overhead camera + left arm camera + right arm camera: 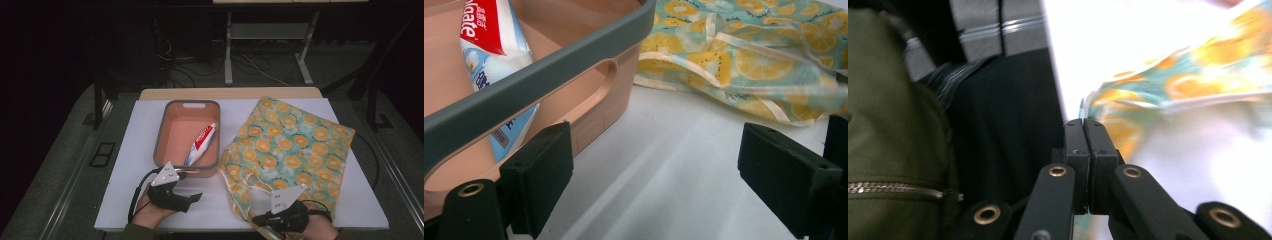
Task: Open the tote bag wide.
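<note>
Right gripper (261, 220) sitting at near edge, clamping fabric bag (287, 150) hem; bag lying flat, crumpled. Left gripper (187, 187) resting jaws apart, near tray (161, 131).

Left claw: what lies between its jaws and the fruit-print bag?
Bare white table top, seen in the left gripper view. The left claw stands open beside the pink bin, the fruit-print bag beyond.

A toothpaste tube (201, 144) lies in the bin (161, 135). The right gripper (262, 220) pinches the near edge of the bag (287, 145).
</note>
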